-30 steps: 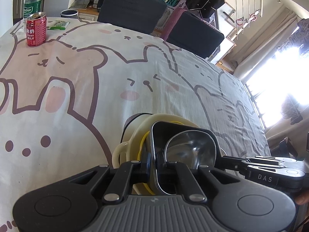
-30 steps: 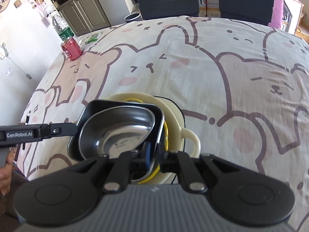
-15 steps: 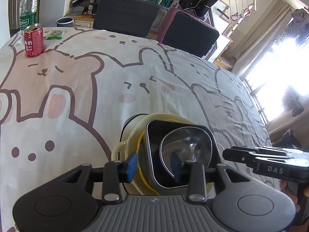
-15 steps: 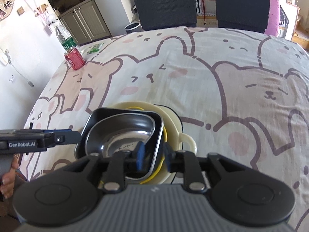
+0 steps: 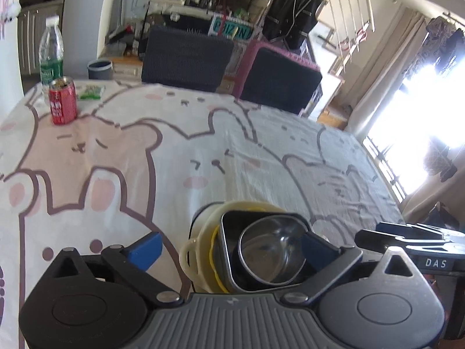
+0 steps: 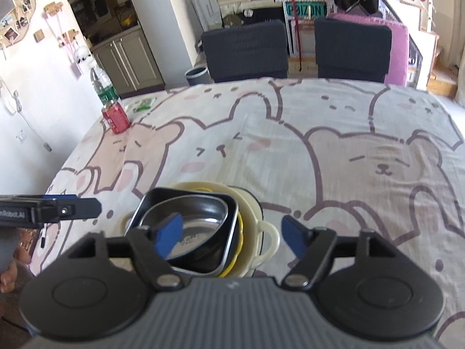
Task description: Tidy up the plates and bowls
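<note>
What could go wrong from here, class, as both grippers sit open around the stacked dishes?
1. The steel bowl and black square dish sit tilted in the cream handled bowl, not nested flat; a bump might tip them.
2. The right gripper straddles the stack's rim, so a finger could catch it.
3. The left gripper is equally close and may snag the tablecloth.

"DAS" in white letters on the black body of the right gripper [image 5: 412, 241], at four o'clock in the left wrist view. "nRobot.AI", cut off, on the black left gripper [image 6: 49, 210], at nine o'clock in the right wrist view. "P BIZON" on the teal rectangular sign [image 6: 303, 10], at twelve o'clock. Lettering on the red drink can [image 5: 62, 104] too blurred to read.
</note>
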{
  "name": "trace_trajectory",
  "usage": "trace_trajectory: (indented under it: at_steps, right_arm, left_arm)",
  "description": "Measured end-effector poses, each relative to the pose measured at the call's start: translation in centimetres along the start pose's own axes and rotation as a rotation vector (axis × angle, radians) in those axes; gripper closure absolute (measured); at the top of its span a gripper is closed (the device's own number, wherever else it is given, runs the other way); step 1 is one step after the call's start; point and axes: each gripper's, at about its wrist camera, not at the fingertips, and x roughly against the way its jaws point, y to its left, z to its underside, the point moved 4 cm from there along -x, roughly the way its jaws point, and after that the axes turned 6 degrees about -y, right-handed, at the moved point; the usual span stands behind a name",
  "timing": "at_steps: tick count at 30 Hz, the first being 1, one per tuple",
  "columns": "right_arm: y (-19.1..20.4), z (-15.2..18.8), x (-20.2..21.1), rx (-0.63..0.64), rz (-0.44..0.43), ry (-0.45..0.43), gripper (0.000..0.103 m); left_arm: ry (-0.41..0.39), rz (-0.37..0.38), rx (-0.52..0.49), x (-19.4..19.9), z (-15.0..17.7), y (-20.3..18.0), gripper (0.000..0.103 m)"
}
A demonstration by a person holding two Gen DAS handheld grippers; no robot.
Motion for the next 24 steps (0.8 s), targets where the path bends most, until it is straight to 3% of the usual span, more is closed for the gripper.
trace_trajectory:
  at_steps: [1,3,4,12,24]
  right_arm:
    - [0.0,0.0,0.4,0.003,0.007,-0.017,0.017]
    - [0.2,0.1,1.2,0.011,0.026,-0.039,0.002]
    - [0.3,0.2,1.6,0.015,0.033,-0.050,0.000]
    - [0.9,1.1,4.4,0.028,0.030,-0.136,0.000]
    - [1.8,5.3,8.4,0.043,0.122,-0.258,0.000]
  left_arm:
    - [-0.009,0.005,0.004,0.3,-0.1,0.0,0.000]
    - [-0.022,0.000,-0.003,1.0,-0.1,-0.2,0.000]
    - [-0.031,-0.012,-0.016,1.3,-0.1,-0.4,0.000]
    - [-0.139,-0.044,-0.083,4.7,0.6,-1.4,0.000]
    - [-0.266,-0.103,-0.164,9.2,4.8,-2.5,0.000]
